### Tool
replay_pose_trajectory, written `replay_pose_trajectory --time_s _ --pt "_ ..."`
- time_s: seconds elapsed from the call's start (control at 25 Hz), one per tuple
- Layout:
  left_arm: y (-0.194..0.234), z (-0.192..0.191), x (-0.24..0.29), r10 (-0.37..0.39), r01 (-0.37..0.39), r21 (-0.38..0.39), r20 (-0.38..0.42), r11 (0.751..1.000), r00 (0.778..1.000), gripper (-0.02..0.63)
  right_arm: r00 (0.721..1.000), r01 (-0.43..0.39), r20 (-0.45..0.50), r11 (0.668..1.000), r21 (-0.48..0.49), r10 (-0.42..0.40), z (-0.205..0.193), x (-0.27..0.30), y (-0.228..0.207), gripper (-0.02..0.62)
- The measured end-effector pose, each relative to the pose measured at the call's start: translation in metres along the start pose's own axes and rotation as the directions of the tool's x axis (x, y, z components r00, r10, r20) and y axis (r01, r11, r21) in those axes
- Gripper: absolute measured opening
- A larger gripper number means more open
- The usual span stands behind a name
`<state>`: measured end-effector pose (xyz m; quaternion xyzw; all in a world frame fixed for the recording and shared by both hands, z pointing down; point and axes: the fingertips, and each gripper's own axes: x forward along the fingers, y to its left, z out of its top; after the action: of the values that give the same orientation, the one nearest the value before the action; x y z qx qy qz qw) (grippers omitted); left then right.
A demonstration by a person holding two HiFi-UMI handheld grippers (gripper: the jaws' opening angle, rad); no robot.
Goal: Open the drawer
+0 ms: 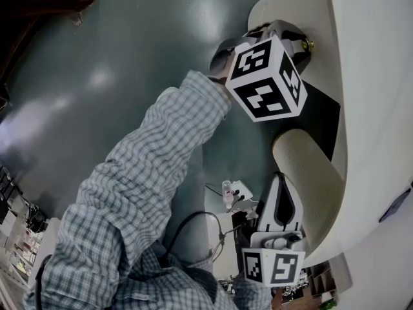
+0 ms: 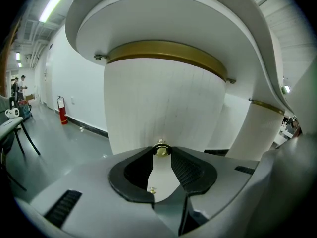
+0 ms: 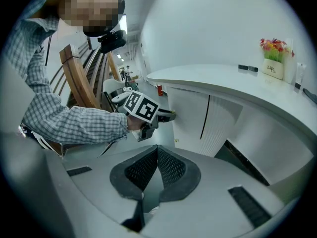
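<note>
Grasp step: the left gripper (image 1: 295, 41) has its jaw tips clamped on the small brass knob (image 2: 161, 149) of the curved white ribbed drawer front (image 2: 163, 98), seemingly not yet drawn out; next comes a straight outward pull. The right gripper (image 3: 157, 147) idles, jaws together, empty. Only the left gripper view shows the knob contact; the right gripper view shows the white counter (image 3: 223, 81) above.
</note>
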<state>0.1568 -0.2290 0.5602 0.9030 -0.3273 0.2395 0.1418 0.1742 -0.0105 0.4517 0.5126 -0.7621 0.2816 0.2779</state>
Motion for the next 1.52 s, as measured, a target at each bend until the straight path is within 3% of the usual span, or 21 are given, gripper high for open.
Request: replay_pose_trajectory --time_s 0.88,0.92,0.96,1.0,1.16,1.36,1.52 --pt "0.002 -0.004 -0.012 0.014 -0.014 -0.027 0.0 1.0 1.0 0.1 0.997 0.018 0.07 0.999 0.034 -0.02 0.017 -0.011 0.009 0.009" --pt "0.002 -0.005 -0.014 0.016 -0.016 -0.029 -0.002 0.999 1.0 0.085 0.997 0.02 0.071 0.999 0.036 -0.022 0.016 -0.012 0.008 0.008" --pt "0.002 -0.008 -0.017 0.02 -0.02 -0.031 -0.004 0.999 1.0 0.003 0.997 0.02 0.072 0.999 0.038 -0.023 0.015 -0.013 0.009 0.009" --pt "0.001 -0.012 -0.019 0.022 -0.022 -0.032 -0.011 0.999 1.0 0.002 0.997 0.02 0.072 0.999 0.04 -0.023 0.014 -0.014 0.009 0.009" --pt "-0.004 -0.031 -0.022 0.007 -0.008 -0.013 -0.058 1.0 0.998 0.002 0.998 0.016 0.068 0.999 0.052 -0.019 0.012 -0.016 0.014 0.008" --pt "-0.005 -0.03 -0.022 0.017 -0.017 -0.007 -0.059 1.0 0.998 0.005 0.998 0.014 0.061 0.998 0.057 -0.017 0.006 -0.018 0.018 0.009" --pt "-0.011 -0.022 -0.02 -0.023 0.022 -0.019 -0.044 1.0 0.999 0.105 0.998 0.016 0.059 0.998 0.057 -0.019 0.007 -0.018 0.02 0.008"
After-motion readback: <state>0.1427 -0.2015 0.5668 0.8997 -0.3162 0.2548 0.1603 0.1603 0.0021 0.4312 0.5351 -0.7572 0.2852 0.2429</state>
